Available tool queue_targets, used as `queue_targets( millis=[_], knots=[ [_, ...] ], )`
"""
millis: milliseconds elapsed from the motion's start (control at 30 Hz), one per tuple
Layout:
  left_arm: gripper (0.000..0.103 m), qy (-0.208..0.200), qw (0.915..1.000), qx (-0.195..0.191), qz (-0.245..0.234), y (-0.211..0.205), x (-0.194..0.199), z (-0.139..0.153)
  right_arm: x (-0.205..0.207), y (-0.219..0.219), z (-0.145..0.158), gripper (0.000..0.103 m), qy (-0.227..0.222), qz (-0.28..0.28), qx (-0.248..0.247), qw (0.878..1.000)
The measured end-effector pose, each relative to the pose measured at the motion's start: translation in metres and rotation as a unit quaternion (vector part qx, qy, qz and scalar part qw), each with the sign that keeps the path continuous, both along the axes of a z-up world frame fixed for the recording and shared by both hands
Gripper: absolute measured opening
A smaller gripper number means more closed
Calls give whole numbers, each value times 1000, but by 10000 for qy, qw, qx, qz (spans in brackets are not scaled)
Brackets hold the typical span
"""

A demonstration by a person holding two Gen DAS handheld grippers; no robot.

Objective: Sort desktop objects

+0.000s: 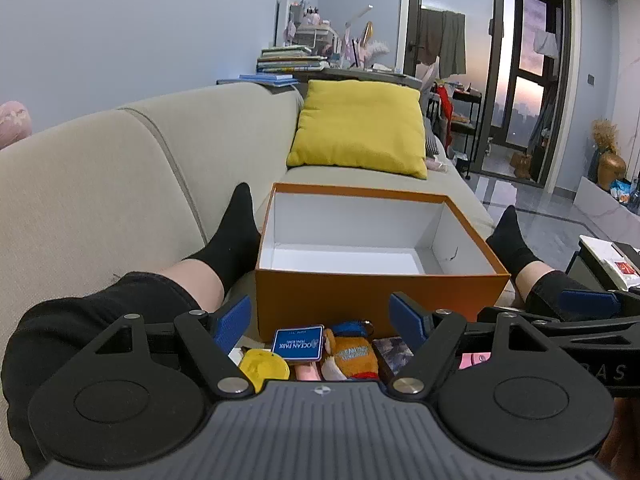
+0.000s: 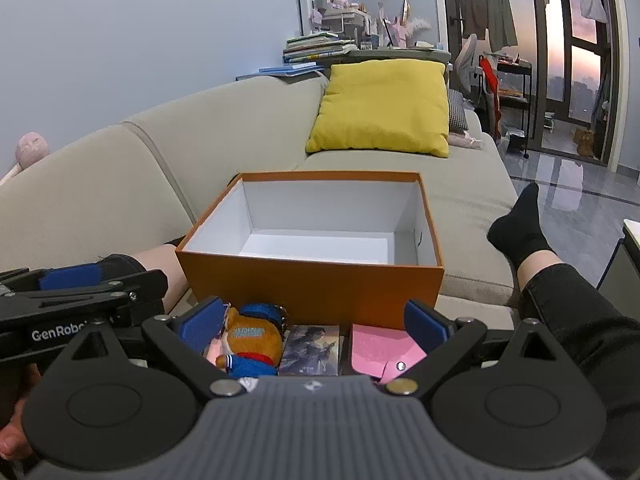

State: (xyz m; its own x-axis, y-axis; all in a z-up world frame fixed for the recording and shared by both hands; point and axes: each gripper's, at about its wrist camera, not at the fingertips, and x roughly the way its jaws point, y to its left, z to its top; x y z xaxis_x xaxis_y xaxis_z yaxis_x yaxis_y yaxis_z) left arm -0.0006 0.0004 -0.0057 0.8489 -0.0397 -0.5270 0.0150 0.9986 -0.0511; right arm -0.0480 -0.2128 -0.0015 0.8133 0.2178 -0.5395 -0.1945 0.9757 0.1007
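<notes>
Nothing sorted yet: the orange box [image 2: 312,280] at frame centre sits empty. The plush toy [image 2: 250,340], card [image 2: 310,350] and pink wallet [image 2: 380,350] wait at the bottom, below it. Left gripper [image 1: 320,324] and right gripper [image 2: 316,324] both spread wide, holding nothing.

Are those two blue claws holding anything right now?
No. The left gripper and right gripper are both open, hovering over the plush toy and pink wallet.
</notes>
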Motion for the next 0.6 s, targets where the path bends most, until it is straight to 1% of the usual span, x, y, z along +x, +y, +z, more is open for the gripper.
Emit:
queue_targets(
  millis=[200,600],
  knots=[
    [90,158,9999,-45,-5,1,1,-4,0,1,-2,97,96,-38,-44,9999],
    [90,282,9996,-27,-7,2,3,-7,1,0,-5,97,212,-80,-26,9997]
  ],
)
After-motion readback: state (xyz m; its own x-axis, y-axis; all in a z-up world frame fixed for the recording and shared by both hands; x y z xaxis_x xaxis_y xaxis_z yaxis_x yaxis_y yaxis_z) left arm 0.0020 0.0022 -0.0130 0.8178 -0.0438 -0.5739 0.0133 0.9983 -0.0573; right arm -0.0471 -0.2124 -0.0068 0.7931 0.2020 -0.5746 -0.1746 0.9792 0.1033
